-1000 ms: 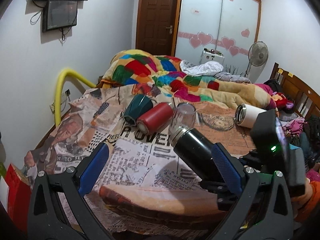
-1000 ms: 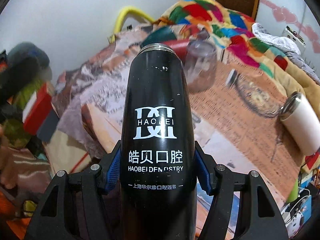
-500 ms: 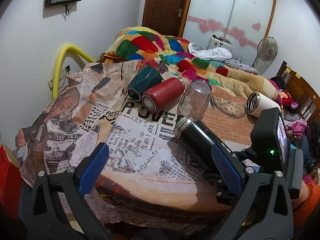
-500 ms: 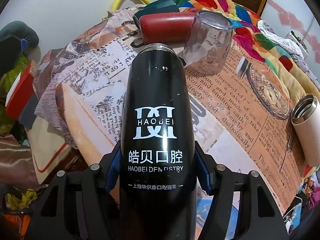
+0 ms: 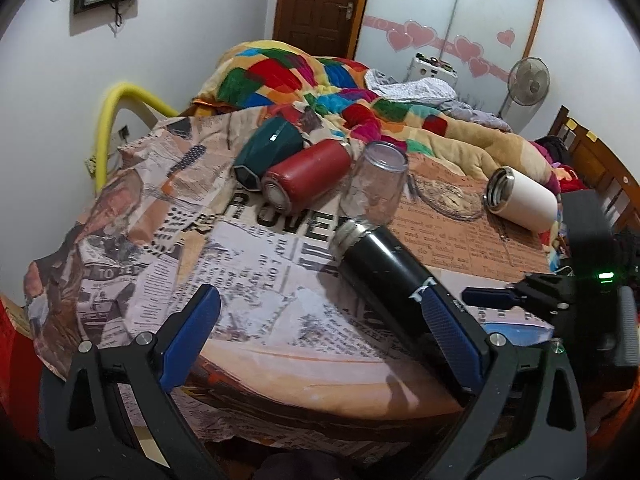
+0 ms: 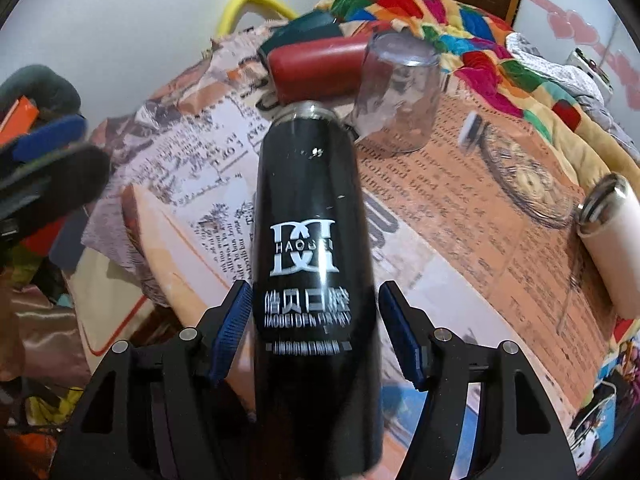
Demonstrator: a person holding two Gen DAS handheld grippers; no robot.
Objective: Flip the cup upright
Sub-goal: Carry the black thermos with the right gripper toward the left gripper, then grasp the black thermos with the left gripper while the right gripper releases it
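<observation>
Blue pads of the right hand-held gripper [image 6: 316, 334] stand a little off each side of the black flask [image 6: 312, 216], so the jaws look spread and no longer pinching it. The flask lies tilted between them, its steel mouth pointing away toward the clear glass [image 6: 400, 96], and its lettering is smeared, which suggests it is slipping. From the left view the flask [image 5: 384, 276] slants over the newspaper-print cloth [image 5: 256, 280] on the bed, mouth just beside the glass [image 5: 376, 184]. The left hand-held gripper [image 5: 320, 344] is spread wide and holds nothing.

The chief risk is that the flask, loose in the gap, slides or rolls off the soft near edge of the bed. It could also knock the glass, which stands upside down close to the red flask [image 5: 304, 180] and green mug [image 5: 268, 148]. The white flask [image 5: 524, 200] lies well apart on the right. On such yielding bedding, a flask set upright may well topple.
</observation>
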